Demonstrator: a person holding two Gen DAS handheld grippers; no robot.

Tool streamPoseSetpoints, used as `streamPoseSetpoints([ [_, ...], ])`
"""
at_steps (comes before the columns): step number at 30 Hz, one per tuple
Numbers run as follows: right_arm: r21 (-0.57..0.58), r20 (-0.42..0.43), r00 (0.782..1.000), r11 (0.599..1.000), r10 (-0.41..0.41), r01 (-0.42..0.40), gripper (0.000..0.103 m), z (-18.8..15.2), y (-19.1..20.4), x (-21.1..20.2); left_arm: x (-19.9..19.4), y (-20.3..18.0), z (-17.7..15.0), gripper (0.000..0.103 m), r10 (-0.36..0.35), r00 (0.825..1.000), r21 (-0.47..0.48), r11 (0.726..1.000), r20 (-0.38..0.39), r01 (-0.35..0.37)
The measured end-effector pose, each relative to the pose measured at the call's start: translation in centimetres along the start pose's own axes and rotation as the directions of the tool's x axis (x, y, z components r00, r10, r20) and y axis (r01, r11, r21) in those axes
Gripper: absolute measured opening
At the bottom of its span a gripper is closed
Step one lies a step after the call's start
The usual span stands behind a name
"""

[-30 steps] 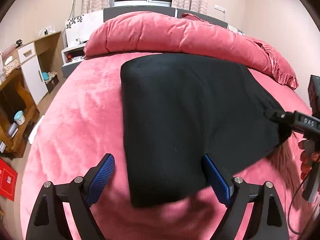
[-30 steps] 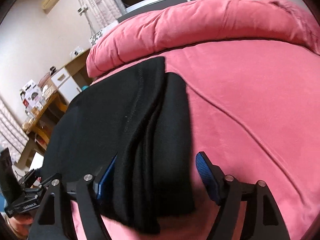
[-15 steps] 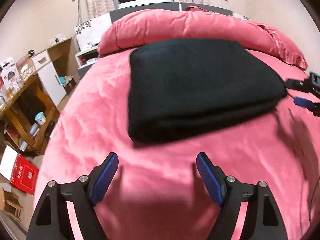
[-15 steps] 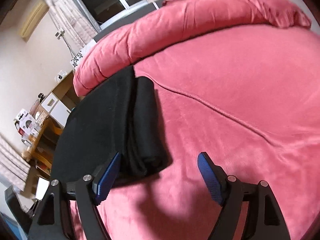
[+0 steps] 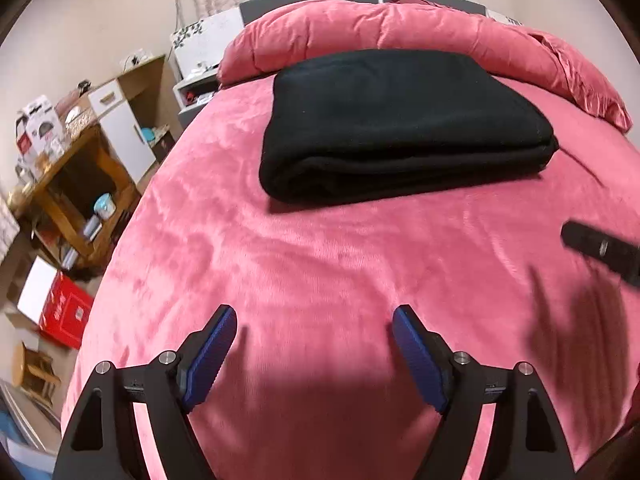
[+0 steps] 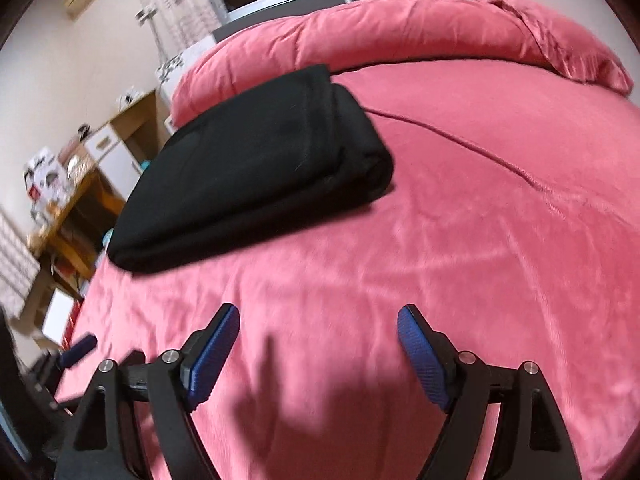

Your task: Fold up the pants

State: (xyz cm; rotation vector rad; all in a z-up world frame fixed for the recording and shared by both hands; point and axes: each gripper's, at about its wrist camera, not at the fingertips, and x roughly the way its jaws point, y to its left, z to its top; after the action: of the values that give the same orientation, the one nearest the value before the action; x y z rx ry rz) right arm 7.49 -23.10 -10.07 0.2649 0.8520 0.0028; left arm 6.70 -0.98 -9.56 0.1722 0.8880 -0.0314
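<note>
Two grippers are seen over the pink bedspread (image 5: 320,264), and both are released: the left gripper (image 5: 314,350) and the right gripper (image 6: 318,350) stand with their blue pads wide apart and nothing between them. The right one's jaws have just been opening a little further, with only bare bedspread between them.

The black pants (image 5: 400,120) lie well ahead of the left gripper's fingertips, folded into a thick, compact rectangle with stacked layers showing along the near edge. From the right gripper they are ahead and off to the left, with the layered end facing it. Beyond them the rolled pink duvet (image 5: 400,28) is heaped along the head of the bed.

The folding appears finished, so the step in hand is judged to be the withdrawal. It is done well if both tools are drawn straight back and kept raised, so that no pad catches the bedspread's pile or drags the stack askew. The edges look roughly even; a small squaring of the near corner might be considered, though it does not seem needed.

No brand, label or writing can be read; the boxes on the wooden shelf (image 5: 76,184) to the left are too blurred.
</note>
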Motion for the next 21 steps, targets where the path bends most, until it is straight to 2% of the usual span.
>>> streamPoseSetpoints([
  [5,-0.036,0.037,0.999,0.999,-0.006,0.007,0.082,-0.8,1.4,-1.5,-2.6,0.5,-0.6,0.081,-0.008,0.999,-0.055,0.998,0.036,0.01],
  [13,-0.142,0.142,0.99,0.99,0.004,0.016,0.082,-1.9,4.1,-5.4,-6.4,1.5,-0.7,0.081,-0.031,0.994,-0.086,0.996,0.102,0.039],
  [21,-0.179,0.188,0.982,0.984,0.005,0.029,0.083,-2.4,5.3,-7.4,-9.8,2.5,-1.3,0.081,-0.009,0.982,-0.146,0.989,0.189,0.037],
])
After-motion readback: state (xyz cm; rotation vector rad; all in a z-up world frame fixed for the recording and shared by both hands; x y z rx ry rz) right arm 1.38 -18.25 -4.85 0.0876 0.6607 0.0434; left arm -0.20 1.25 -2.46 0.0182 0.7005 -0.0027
